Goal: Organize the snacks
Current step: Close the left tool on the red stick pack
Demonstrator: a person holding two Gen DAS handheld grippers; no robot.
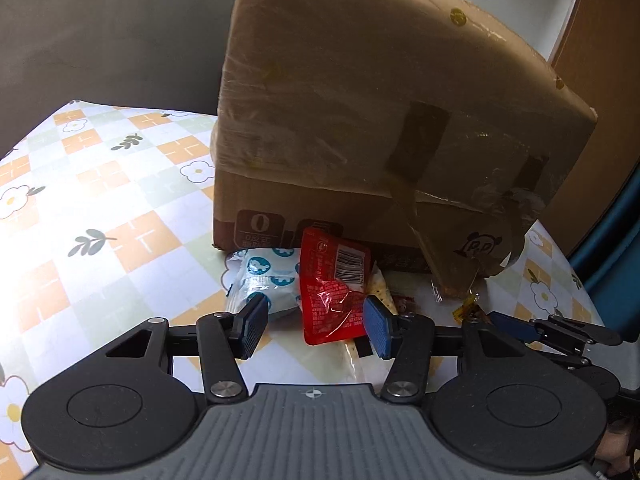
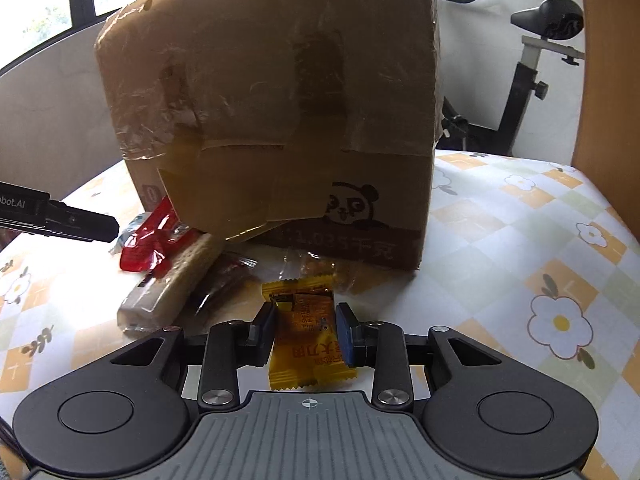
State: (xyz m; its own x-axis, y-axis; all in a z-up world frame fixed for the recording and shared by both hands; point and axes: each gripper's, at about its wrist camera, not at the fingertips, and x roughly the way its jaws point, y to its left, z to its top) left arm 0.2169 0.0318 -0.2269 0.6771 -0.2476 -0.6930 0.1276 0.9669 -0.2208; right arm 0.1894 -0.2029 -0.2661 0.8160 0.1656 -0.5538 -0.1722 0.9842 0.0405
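A taped cardboard box stands on the flowered tablecloth; it also fills the right wrist view. Snack packets lie at its foot. My left gripper is open, its fingers on either side of a red packet, with a white-and-blue packet to the left. My right gripper is open around a yellow packet lying on the cloth. A beige wafer bar and the red packet lie to its left. The left gripper's finger shows at the left edge.
A dark wrapped snack and a clear-wrapped one lie by the box's front. An exercise bike stands behind the table on the right. A wooden panel rises at the far right.
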